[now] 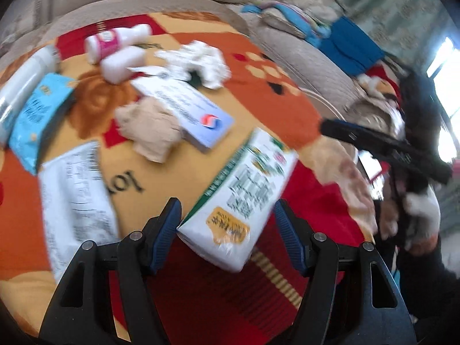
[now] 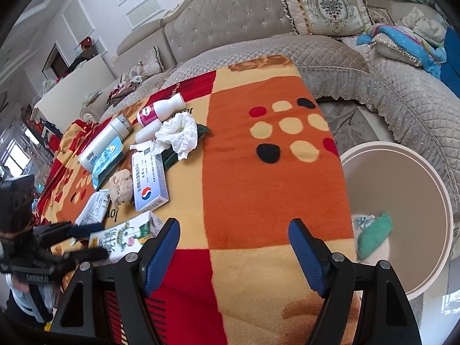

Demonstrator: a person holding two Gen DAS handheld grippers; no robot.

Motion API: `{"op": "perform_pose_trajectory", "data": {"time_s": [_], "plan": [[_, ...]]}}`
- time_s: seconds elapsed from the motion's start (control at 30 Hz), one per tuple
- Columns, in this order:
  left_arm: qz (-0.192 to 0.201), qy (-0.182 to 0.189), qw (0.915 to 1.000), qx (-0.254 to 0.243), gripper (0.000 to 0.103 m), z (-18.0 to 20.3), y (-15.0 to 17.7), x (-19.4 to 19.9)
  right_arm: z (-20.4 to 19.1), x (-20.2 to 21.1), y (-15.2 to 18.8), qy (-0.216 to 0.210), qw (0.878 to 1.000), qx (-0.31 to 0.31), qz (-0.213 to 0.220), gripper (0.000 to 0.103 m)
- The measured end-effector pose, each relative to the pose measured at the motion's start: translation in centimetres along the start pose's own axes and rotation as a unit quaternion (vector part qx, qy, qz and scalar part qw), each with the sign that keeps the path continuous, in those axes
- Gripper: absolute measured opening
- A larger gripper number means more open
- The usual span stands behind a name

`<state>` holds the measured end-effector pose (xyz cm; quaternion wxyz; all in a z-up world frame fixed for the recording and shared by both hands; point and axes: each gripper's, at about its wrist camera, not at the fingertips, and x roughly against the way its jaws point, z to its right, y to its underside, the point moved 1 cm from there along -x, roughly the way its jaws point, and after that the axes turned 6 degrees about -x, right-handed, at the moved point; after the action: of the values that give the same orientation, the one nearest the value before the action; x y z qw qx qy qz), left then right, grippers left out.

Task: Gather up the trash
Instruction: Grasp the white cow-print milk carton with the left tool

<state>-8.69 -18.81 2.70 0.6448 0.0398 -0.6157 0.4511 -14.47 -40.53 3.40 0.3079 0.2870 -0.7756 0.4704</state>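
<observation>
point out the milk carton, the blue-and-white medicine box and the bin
milk carton (image 1: 244, 198): left wrist view, middle of its printed side.
blue-and-white medicine box (image 2: 149, 184): right wrist view, its top face.
bin (image 2: 402, 178): right wrist view, bare inner wall.

Tufted sofa (image 2: 230, 26) (embroidered cushion (image 2: 325, 5) on it), patterned blanket (image 2: 258, 172)

Green-and-white carton (image 1: 244, 198) between parted left gripper (image 1: 227, 218) fingers, over patterned blanket (image 1: 258, 86).
</observation>
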Motion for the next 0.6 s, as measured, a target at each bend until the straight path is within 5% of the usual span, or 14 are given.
{"op": "perform_pose_trajectory", "data": {"time_s": [0.27,0.6], "plan": [[-0.012,-0.014,0.9986,-0.049,0.066,3.3,-1.4,-1.5,0.5,0.2,0.1,0.002,1.0,-0.006,0.001,0.076],[-0.057,-0.078,0.9907,-0.095,0.066,5.0,-3.3,-5.9,2.0,0.1,-0.4,0.009,1.0,-0.02,0.001,0.077]]}}
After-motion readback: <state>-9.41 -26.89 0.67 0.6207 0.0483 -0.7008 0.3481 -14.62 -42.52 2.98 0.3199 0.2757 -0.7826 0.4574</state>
